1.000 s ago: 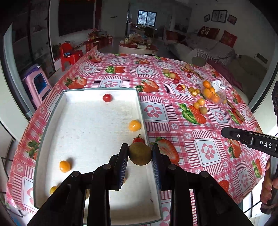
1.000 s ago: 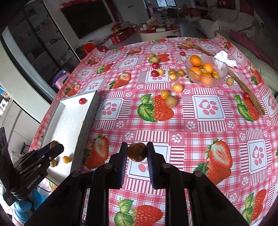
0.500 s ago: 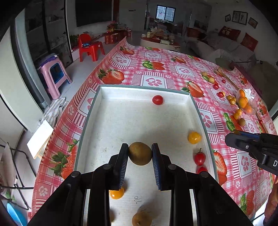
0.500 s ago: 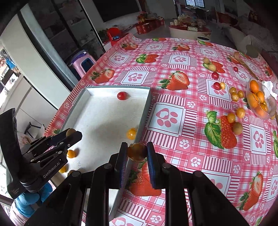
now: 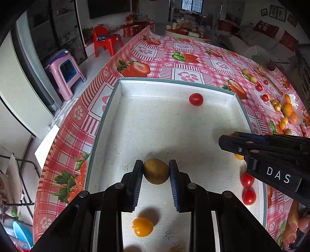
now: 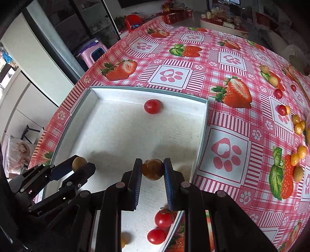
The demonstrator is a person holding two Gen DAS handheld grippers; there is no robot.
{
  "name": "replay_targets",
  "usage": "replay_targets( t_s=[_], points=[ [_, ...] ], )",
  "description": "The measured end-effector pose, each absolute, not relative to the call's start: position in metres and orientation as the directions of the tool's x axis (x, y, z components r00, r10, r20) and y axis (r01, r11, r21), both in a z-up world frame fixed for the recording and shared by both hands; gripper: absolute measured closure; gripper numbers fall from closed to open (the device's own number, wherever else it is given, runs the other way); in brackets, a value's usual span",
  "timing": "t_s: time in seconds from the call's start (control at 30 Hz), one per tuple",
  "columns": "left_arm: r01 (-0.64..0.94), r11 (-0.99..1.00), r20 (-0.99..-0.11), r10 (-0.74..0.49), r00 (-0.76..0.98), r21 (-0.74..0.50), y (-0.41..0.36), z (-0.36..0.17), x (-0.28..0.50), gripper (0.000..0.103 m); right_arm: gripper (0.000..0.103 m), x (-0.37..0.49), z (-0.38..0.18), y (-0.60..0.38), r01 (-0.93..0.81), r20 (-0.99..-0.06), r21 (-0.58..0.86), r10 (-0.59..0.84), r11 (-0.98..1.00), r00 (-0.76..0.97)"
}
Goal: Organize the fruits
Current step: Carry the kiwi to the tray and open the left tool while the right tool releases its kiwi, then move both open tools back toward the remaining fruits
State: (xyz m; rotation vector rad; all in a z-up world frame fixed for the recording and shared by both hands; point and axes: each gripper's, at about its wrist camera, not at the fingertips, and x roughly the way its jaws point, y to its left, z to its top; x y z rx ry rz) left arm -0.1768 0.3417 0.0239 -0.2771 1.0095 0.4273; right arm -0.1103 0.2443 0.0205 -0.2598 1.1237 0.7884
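Left wrist alone shows orange tomato (image 5: 142, 226).

Daylight is even and fairly bright, coming from the far window (image 5: 190, 6) behind my table; no harsh glare, just a soft grey shadow on the white rectangular tray floor (image 5: 164, 124) under my grippers. Both views show heavy fisheye bending and dark vignetted corners. Centre is sharp; the room edges go soft and dim.
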Motion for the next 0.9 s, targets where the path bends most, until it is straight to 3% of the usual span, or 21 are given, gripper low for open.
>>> replay_targets(
  t_s=[0.27,0.4,0.47,0.5,0.53,0.73,0.9],
  points=[
    [-0.469,0.883,-0.872,0.225,0.435,-0.007,0.340,0.018,-0.175,0.074,0.078,-0.108,0.009,0.255,-0.692,-0.895,0.155,0.397,0.705,0.204],
    [-0.473,0.881,-0.873,0.231,0.429,0.001,0.340,0.019,-0.175,0.074,0.070,-0.105,0.010,0.255,-0.685,-0.896,0.188,0.409,0.704,0.174],
    [-0.475,0.880,-0.875,0.236,0.423,0.008,0.340,0.018,-0.175,0.064,0.061,-0.103,0.013,0.253,-0.674,-0.889,0.224,0.431,0.704,0.155],
    [-0.479,0.878,-0.873,0.243,0.422,0.013,0.340,0.019,-0.175,0.040,0.051,-0.103,0.015,0.251,-0.669,-0.884,0.238,0.442,0.704,0.151],
    [-0.483,0.875,-0.866,0.256,0.429,0.019,0.339,0.020,-0.177,0.029,0.038,-0.103,0.019,0.250,-0.664,-0.880,0.244,0.449,0.707,0.155],
    [-0.479,0.877,-0.857,0.263,0.443,0.022,0.336,0.027,-0.180,0.029,0.025,-0.104,0.044,0.228,-0.636,-0.839,0.288,0.509,0.716,0.192],
    [-0.464,0.886,-0.847,0.259,0.464,0.017,0.322,0.039,-0.179,0.029,0.024,-0.103,0.058,0.190,-0.600,-0.815,0.306,0.529,0.739,0.236]
  ],
)
